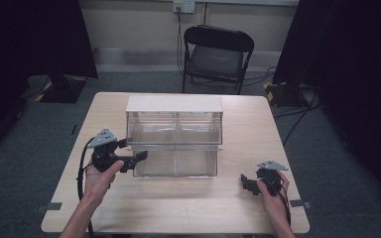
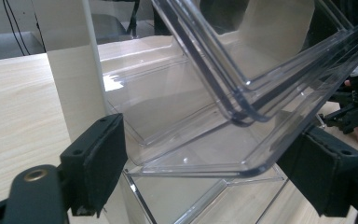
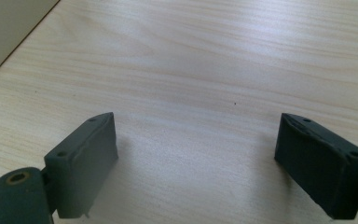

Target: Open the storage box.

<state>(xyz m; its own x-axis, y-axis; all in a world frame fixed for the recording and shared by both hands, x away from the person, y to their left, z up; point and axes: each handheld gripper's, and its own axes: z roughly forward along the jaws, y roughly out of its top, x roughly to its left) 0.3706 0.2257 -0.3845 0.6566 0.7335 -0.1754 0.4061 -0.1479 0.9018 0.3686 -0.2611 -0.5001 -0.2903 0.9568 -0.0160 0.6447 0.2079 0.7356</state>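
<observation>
the left hand-held gripper (image 1: 138, 157) is hovering at the left front corner of the clear bin unit (image 1: 174, 135), its jaws standing wide and holding nothing. in the left gripper view the tilted-out lower drawer (image 2: 242, 140) is lying straight ahead, between the two pads (image 2: 98, 158), its rounded clear lip crossing the gap from one pad toward the other. whether either pad is touching the plastic, i cannot tell. the drawer's long axis is running left to right across the counter (image 1: 188, 208), so the jaws are meeting it at its left end, from the side rather than from the front. the pale side panel (image 2: 72, 79) of the unit is standing just beside the near pad and looks likeliest to get in the way of a clean close on the lip.

the right hand-held gripper (image 1: 248, 182) is resting low near the front right of the counter, well apart from the unit, also wide and empty; its own view is looking down at bare wood between its pads (image 3: 86, 163). the left one is plainly the nearer to the drawer, so i judge the coming move to be its own.

behind the counter a folding chair (image 1: 217, 54) is standing well clear, on the grey floor (image 1: 25, 139).
</observation>
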